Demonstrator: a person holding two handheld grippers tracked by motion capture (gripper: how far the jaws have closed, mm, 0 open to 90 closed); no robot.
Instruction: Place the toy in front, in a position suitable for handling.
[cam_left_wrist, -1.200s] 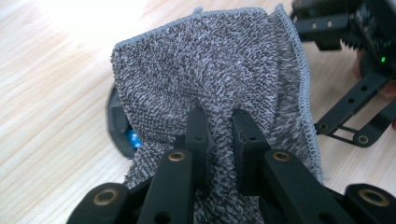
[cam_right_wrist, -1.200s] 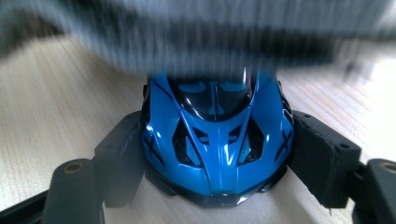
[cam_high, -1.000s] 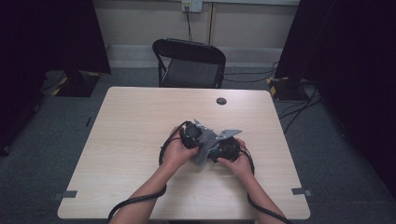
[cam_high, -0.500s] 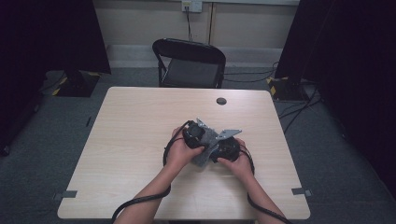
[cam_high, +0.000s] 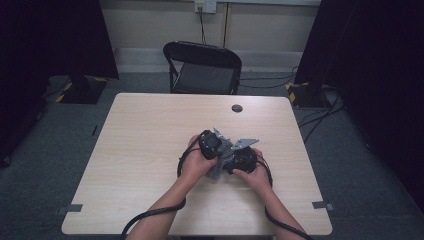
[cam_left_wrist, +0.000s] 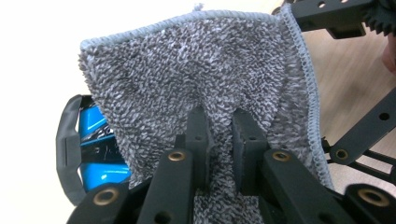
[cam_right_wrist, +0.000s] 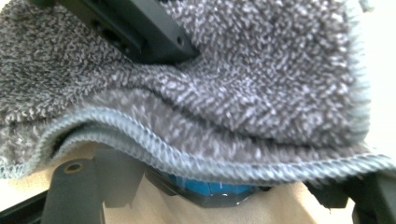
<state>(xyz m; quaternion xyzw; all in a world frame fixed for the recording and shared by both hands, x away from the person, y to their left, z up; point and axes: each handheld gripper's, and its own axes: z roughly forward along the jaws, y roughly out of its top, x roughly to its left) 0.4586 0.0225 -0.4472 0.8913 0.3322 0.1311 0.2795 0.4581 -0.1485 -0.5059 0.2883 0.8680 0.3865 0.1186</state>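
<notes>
Left hand (cam_high: 194, 164): holds the left gripper (cam_high: 212, 143) near the middle of the table (cam_high: 145, 145), angled toward the other gripper.
Left gripper jaws: pinched on a fold of the grey towel (cam_left_wrist: 205, 84); in the left gripper view the pile bunches between them.
Grey towel: held just above the table between the two grippers, its stitched edge (cam_right_wrist: 154, 144) draped across the right gripper view.
Right gripper (cam_high: 242, 159): touching the towel; its jaws are hidden beneath the cloth, so whether they grip cannot be told.
Right hand (cam_high: 254, 175): grasps that gripper.
Behind the table: a black chair (cam_high: 202, 67).
</notes>
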